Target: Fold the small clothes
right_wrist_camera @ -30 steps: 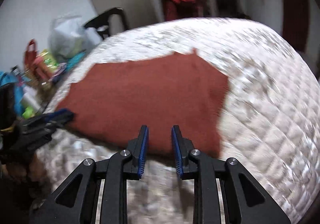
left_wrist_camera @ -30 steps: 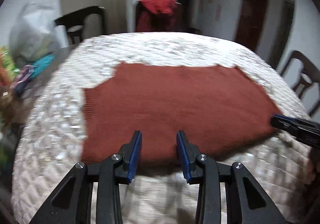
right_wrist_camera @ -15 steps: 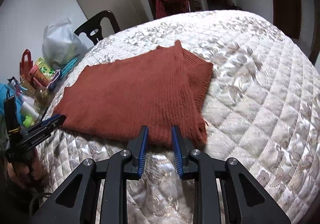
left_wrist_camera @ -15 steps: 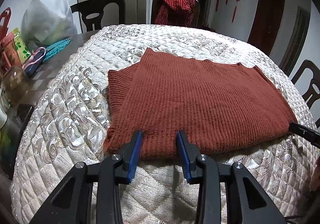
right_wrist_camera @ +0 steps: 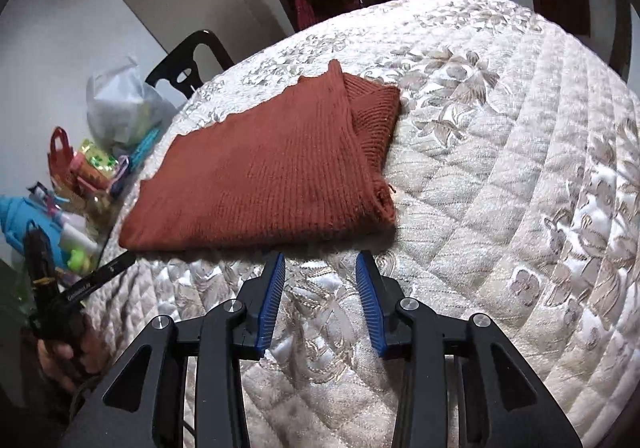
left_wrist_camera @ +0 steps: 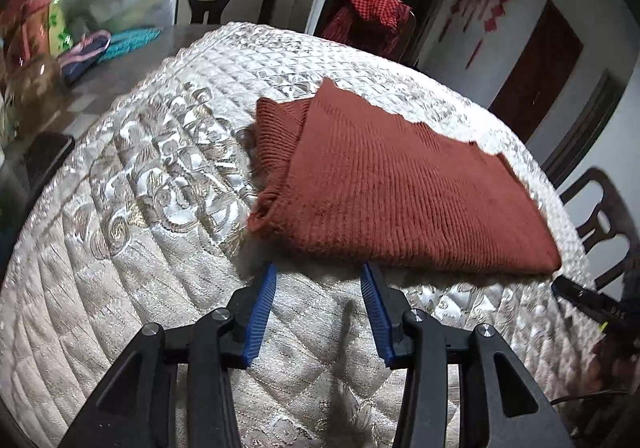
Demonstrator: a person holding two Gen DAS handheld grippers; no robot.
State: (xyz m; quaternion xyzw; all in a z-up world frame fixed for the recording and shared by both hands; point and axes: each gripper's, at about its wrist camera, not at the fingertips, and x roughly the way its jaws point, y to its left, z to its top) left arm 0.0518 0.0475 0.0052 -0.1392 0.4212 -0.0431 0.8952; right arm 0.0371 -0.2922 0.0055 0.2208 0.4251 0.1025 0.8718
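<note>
The rust-red knitted garment [left_wrist_camera: 400, 184] lies folded flat on the quilted table cover [left_wrist_camera: 140, 208], its folded near edge running along the cover's near side, with a ribbed sleeve or hem poking out from under the top layer at each end.

At the left end of that edge, the left gripper [left_wrist_camera: 318, 280] hovers just short of the fold. Its jaws are opening and nothing is between them; the blue pads sit over bare quilt, just beside the garment's near-left corner. It points forward and downward at the cloth, roughly square to the edge.

At the right end, the right gripper [right_wrist_camera: 320, 268] mirrors this: jaws opening, empty, tips just short of the fold near the near-right corner, tilted down the same way. In its view the person's left hand [right_wrist_camera: 64, 348] shows at the lower left, wrapped round the other tool's handle.

The step in hand looks like a release after laying a fold. To do it well, both grippers should clear the edge without snagging the loose knit, so the layers stay aligned. For any further fold, each should take all layers at a corner together, ribbed flap included.
</note>
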